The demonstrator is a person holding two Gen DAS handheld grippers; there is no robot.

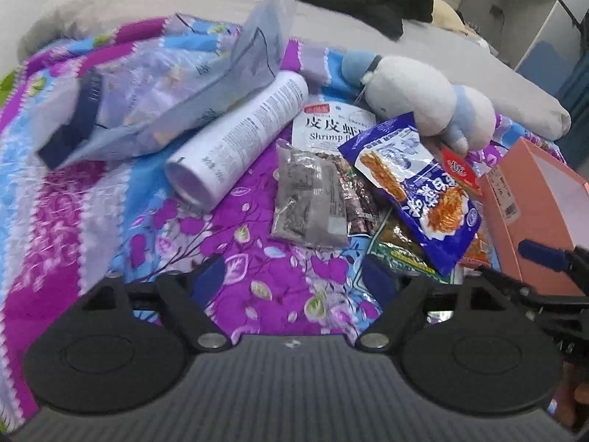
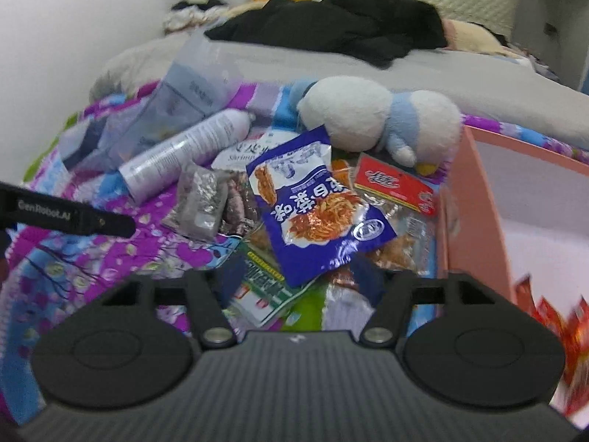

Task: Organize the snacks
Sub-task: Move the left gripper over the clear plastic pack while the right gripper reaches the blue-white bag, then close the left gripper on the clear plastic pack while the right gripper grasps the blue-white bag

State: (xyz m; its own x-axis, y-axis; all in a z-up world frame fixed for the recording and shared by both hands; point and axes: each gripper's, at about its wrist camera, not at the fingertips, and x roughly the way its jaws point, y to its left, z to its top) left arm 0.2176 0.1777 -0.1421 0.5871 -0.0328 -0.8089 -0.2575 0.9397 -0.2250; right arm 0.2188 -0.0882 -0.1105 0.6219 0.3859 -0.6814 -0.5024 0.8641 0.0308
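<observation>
Blue snack packet (image 2: 316, 210) lies just ahead of the released, empty right gripper (image 2: 298, 280).

Each tool (image 1: 294, 276) (image 2: 298, 276) is built in matte black, with a ribbed grey deck, round discs, silver screws and dark blue fingertips (image 1: 206, 276).

A purple and blue floral blanket (image 1: 257, 269) covers the near part of the bed. A white spray can (image 1: 239, 140) lies on its side on it, touching a crumpled clear plastic bag (image 1: 176, 84) just beyond. A white and pale blue plush toy (image 1: 423, 99) lies farther back. Black clothing (image 2: 331, 25) is heaped on the grey bedding (image 1: 147, 3) behind.
</observation>
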